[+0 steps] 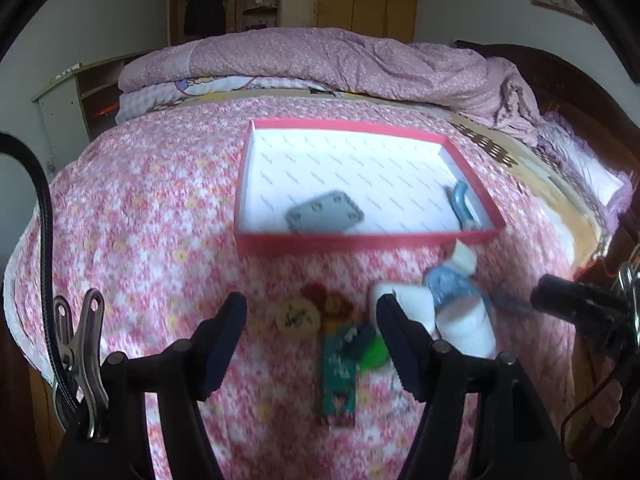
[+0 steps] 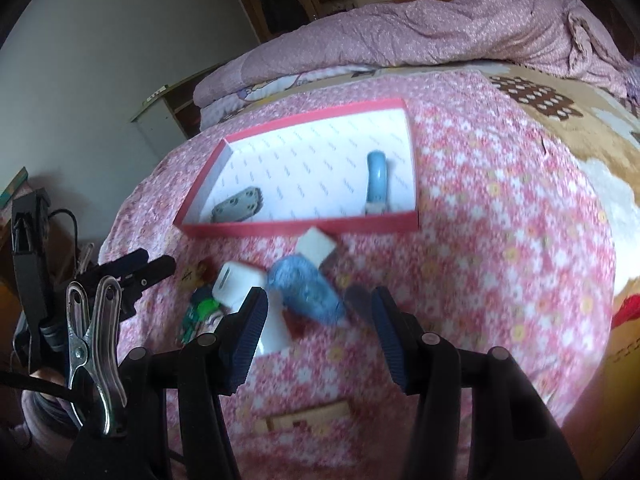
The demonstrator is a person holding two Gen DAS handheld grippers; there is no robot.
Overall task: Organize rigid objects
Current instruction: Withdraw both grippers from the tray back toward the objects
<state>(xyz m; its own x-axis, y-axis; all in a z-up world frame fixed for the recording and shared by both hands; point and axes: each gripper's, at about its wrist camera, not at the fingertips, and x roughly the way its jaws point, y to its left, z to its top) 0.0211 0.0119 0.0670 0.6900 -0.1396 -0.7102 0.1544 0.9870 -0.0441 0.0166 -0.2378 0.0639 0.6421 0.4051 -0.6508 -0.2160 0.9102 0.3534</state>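
A shallow red box (image 1: pixel 360 242) with a white lining lies on the flowered bedspread. A grey studded plate (image 1: pixel 326 214) and a curved blue piece (image 1: pixel 461 200) lie in it. Before its front wall sits a blurred heap: a white cube (image 1: pixel 465 258), a blue roll (image 1: pixel 450 286), white blocks (image 1: pixel 406 305), a round cream tag (image 1: pixel 296 314) and a green card (image 1: pixel 338 376). My left gripper (image 1: pixel 312 340) hangs open above the tag and card, holding nothing. My right gripper (image 2: pixel 320 336) is open and empty just short of the blue roll (image 2: pixel 306 290) and white block (image 2: pixel 238 282).
A flat wooden piece (image 2: pixel 308 420) lies on the spread near the right gripper's base. A folded pink quilt (image 1: pixel 320 60) is heaped behind the box. The bed drops off at the left, beside a low shelf (image 1: pixel 72 100). A dark headboard (image 1: pixel 560 76) stands at the right.
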